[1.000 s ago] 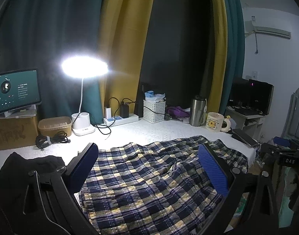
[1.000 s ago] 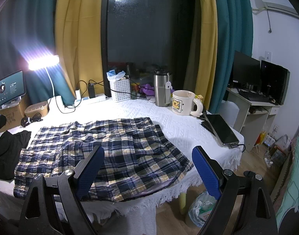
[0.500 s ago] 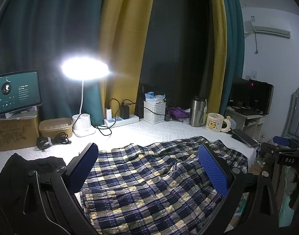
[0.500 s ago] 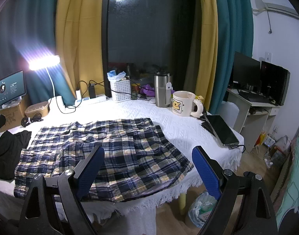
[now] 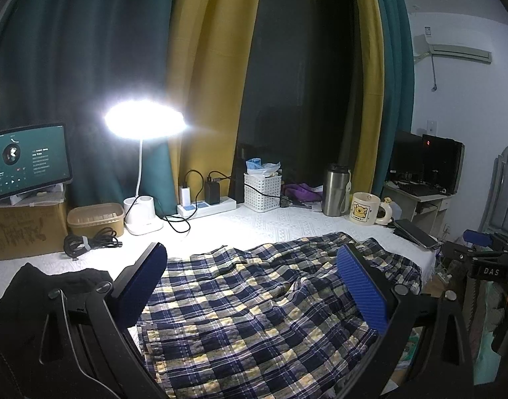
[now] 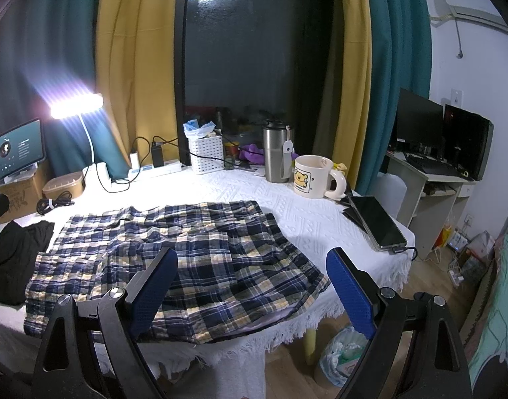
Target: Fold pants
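Jaws of both the left gripper [image 5: 250, 286] and right gripper [image 6: 252, 291] gape wide, empty, above the plaid pants [image 6: 174, 249] spread on the counter [image 6: 307, 216]

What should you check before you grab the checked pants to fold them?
1. Left gripper open and empty: ok.
2. Right gripper open and empty: ok.
3. Plaid pants lying spread on the table: ok, though wrinkled in the middle.
4. Nothing resting on the pants: ok; the black garment lies beside them at one end; whether it touches them, cannot tell.
5. Mug and phone clear of the pants: ok, both sit apart on the cloth.
6. Pants fully on the table: not ok, the near edge hangs over the fringe.
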